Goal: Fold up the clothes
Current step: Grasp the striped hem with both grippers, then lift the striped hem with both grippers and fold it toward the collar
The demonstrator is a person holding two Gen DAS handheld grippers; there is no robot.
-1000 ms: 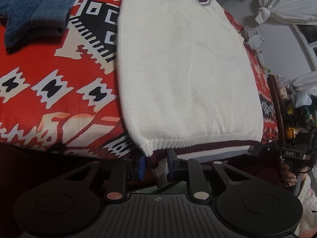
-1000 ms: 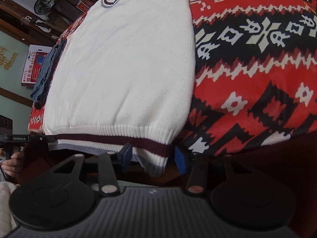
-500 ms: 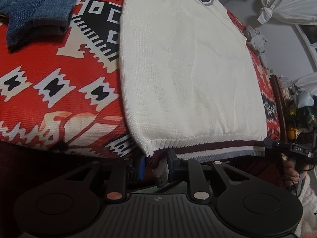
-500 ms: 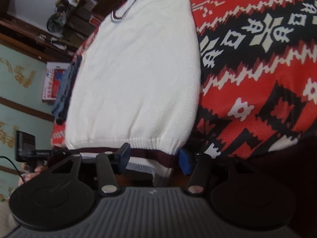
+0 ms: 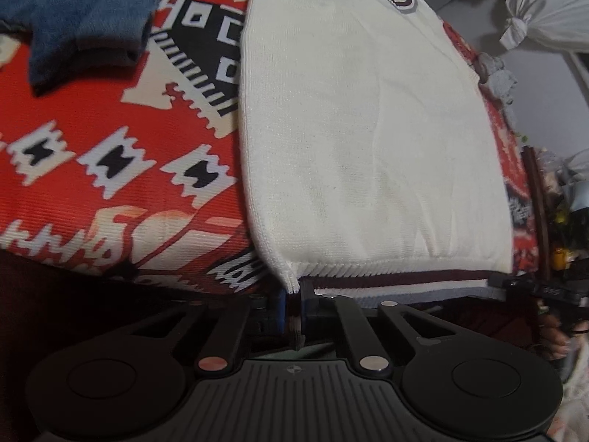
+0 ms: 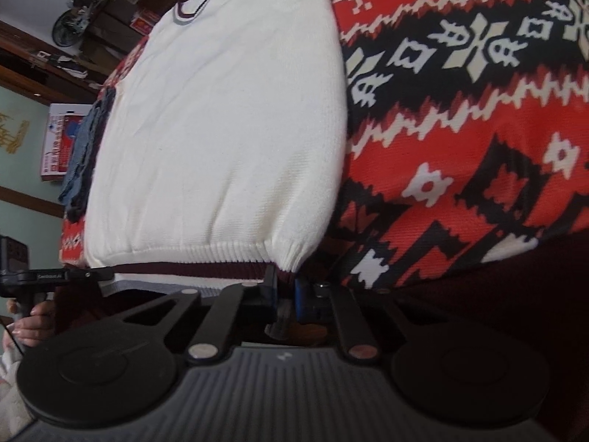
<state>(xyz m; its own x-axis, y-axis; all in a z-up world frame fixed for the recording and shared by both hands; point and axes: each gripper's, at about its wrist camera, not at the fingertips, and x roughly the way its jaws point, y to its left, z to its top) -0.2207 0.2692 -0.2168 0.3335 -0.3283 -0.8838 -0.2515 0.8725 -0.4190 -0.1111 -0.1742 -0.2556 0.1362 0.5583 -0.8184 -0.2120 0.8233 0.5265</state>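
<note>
Lying flat on a red, black and cream patterned woven blanket, the cream knitted sweater with a dark maroon stripe at its ribbed hem reaches the near edge, and its hem hangs over it. A folded blue denim garment rests well apart on the blanket, at the left of the sweater. At the far right, a white tied cloth bundle stands against a grey wall.

The hem corners go down between the fingers – their lower ends are dark and hard to make out.

The left gripper has its blue pads nearly together, pinching the left hem corner. The right gripper is equally narrow and grips the right hem corner – a hand shows beside it.
</note>
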